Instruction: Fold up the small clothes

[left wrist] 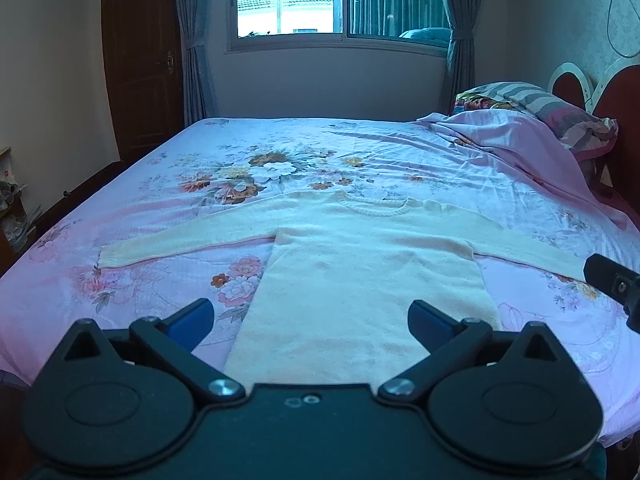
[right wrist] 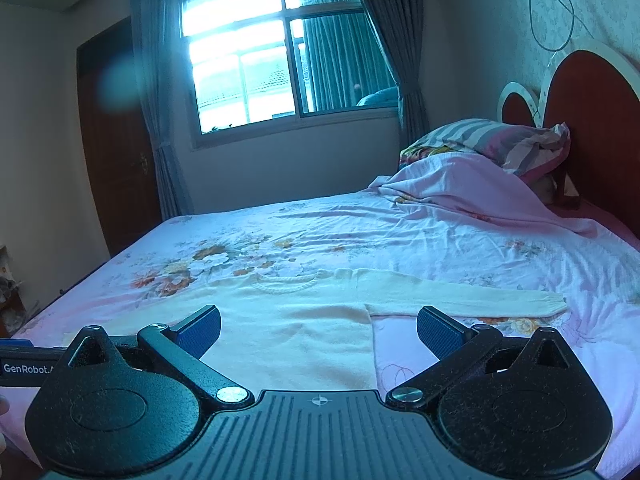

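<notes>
Left wrist view looks down the length of a cream knit sweater (left wrist: 360,280) lying flat on the bed (left wrist: 280,148), hem toward the camera and ribbed round neckline at the far end. Both sleeves are stretched straight out to the sides, the left sleeve (left wrist: 176,244) ending in a ribbed cuff on the pink floral sheet and the right sleeve (left wrist: 532,252) running toward the other tool at the frame's edge. The left tongs (left wrist: 311,322) hover above the hem with the blue pads spread wide, holding nothing.

Right wrist view shows the same sweater (right wrist: 296,332) from slightly farther right, with the right sleeve (right wrist: 472,298) fully extended and its cuff resting on the sheet. The right tongs (right wrist: 319,330) are also released, pads well apart, above the lower right part of the body and touching no cloth, as far as the view shows.

Judging from this layout, the folding itself is not begun: 0 folds are visible, the garment is only spread and smoothed. What is left appears to be bringing each of the 2 sleeves across the body, then folding the body over. A rumpled pink blanket (right wrist: 472,192) and a striped pillow (right wrist: 492,136) lie near the headboard, well apart from the sweater.
</notes>
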